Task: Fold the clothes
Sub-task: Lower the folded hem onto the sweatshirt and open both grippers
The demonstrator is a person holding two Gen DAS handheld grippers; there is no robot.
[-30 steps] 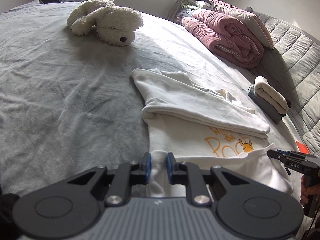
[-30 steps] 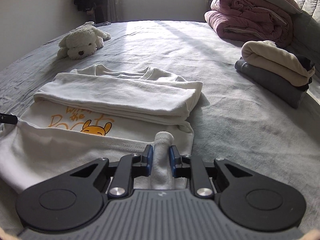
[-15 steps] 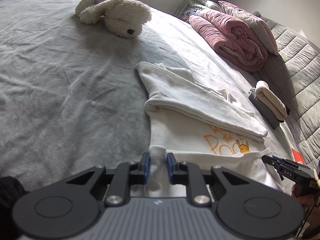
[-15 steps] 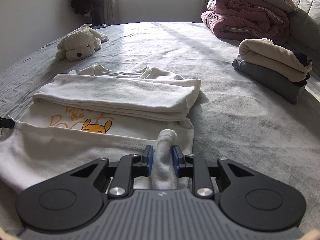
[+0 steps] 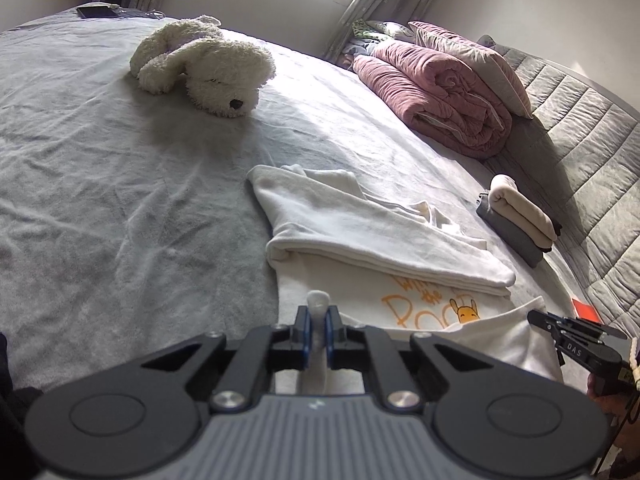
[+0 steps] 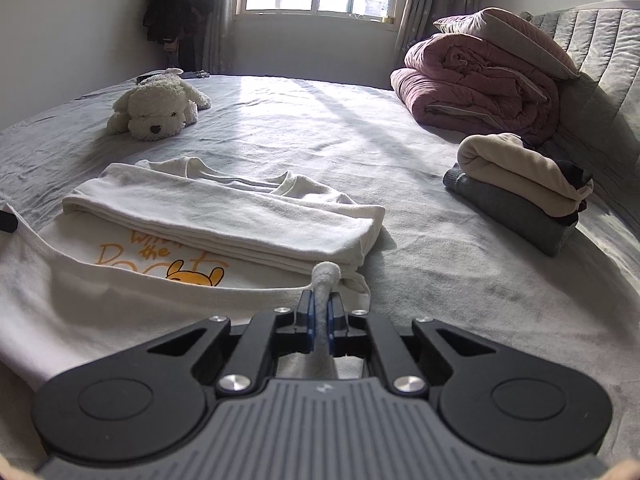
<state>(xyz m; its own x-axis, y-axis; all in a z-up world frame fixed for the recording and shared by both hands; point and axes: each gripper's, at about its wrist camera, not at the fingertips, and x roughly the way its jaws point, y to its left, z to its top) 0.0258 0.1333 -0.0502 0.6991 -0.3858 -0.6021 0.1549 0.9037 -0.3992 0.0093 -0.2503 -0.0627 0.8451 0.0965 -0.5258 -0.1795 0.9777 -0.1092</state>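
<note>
Grips: left gripper [image 5: 317, 334] and right gripper [image 6: 319, 322] have both just been closing; each now stands pinched tight on a bunched tuft of the shirt hem, white cloth squeezed thin between the pads.
Shirt [image 5: 360, 236]: white, printed in orange, lying on the grey bed [image 5: 120, 200] directly ahead of both grippers. Far portion is already folded into a thick band across the print; near hem is raised off the bed at both corners.
Hem: stretched between the two grippers, lifted clear at the left corner, sagging slightly mid-span in the right view.
Change against earlier frames: cloth sat looser and wider between the jaws a second ago; it is now clamped narrow. Both views show more window and far wall, consistent with the grippers tipping up. Shirt's folded band has not shifted.
Meaning for task: both corners look secured; judged ready for the hem to be carried forward over the band for the next fold.
Risk: uneven lift could skew the fold or drag the band.
Surroundings: folded stack [image 6: 520, 188], pink quilt [image 6: 480, 88] and plush dog [image 6: 156, 108] lie well apart from the shirt.
</note>
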